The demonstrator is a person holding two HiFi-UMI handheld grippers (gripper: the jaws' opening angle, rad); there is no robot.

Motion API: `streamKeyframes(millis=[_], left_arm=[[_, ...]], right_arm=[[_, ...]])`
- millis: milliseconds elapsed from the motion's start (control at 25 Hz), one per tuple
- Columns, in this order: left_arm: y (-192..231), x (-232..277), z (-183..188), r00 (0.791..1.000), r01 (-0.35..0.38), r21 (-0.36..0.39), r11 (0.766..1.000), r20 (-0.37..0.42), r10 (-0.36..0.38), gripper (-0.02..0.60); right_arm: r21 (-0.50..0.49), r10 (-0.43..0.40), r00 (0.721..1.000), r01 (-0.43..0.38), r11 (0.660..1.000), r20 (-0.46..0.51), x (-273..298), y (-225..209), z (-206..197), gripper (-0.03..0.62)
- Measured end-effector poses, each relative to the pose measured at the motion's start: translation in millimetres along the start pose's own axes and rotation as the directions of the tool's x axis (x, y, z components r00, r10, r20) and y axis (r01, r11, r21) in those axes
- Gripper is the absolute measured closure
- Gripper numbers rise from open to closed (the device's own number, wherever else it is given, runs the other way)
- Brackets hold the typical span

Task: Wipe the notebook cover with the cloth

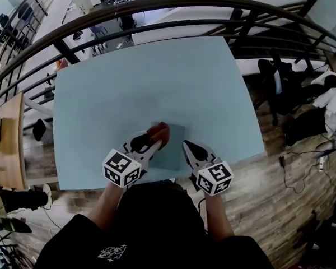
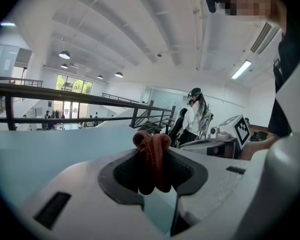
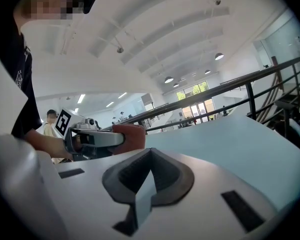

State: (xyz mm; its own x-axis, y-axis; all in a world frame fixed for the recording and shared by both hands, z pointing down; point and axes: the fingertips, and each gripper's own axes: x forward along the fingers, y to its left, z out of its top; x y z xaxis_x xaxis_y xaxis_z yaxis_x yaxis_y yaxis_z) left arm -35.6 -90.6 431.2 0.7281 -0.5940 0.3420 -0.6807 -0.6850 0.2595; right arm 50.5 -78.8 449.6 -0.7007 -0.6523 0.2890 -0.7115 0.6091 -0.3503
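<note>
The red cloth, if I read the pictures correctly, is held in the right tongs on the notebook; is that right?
Not quite: the red cloth is held in the left tongs, not the right, on the notebook. The left gripper view shows it pinched between those jaws; the right tongs are shut on nothing.

Item count at the work surface.
One table (image 1: 101,105), one notebook (image 1: 176,136), one cloth (image 1: 159,132), two grippers: left gripper (image 1: 151,146), right gripper (image 1: 189,149).

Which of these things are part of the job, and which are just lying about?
In the job: cloth, notebook, left gripper, right gripper, table.
Lying about: black chair, white garment, floor cables.
</note>
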Motion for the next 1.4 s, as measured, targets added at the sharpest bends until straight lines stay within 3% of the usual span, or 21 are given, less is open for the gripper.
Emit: streamKeyframes(millis=[560, 760, 920, 1160, 1400], left_arm=[[10.7, 5.1, -20.6, 1.0, 0.011, -0.074, 0.997, -0.024, -0.013, 0.456], [15.1, 16.3, -31.5, 0.998, 0.057, -0.122, 0.991, -0.031, -0.061, 0.456], [21.8, 31.1, -46.0, 0.994, 0.085, -0.198, 0.976, -0.048, -0.097, 0.456], [37.6, 57.5, -78.7, 0.982, 0.051, -0.288, 0.956, -0.162, -0.101, 0.457], [38.6, 86.4, -105.3, 0.965, 0.047, -0.417, 0.908, -0.217, -0.149, 0.457]], right_arm=[[0.04, 0.014, 1.0, -0.013, 0.999, -0.021, 17.6, -2.2, -10.7, 0.591], [0.083, -0.014, 1.0, 0.016, 0.996, -0.024, 21.8, -6.6, -22.3, 0.591], [0.109, -0.043, 0.998, 0.048, 0.993, -0.053, 29.3, -17.3, -36.4, 0.591], [0.158, -0.111, 0.987, 0.128, 0.979, -0.116, 38.7, -40.0, -60.1, 0.591], [0.188, -0.144, 0.979, 0.17, 0.967, -0.145, 45.2, -59.5, -79.4, 0.591]])
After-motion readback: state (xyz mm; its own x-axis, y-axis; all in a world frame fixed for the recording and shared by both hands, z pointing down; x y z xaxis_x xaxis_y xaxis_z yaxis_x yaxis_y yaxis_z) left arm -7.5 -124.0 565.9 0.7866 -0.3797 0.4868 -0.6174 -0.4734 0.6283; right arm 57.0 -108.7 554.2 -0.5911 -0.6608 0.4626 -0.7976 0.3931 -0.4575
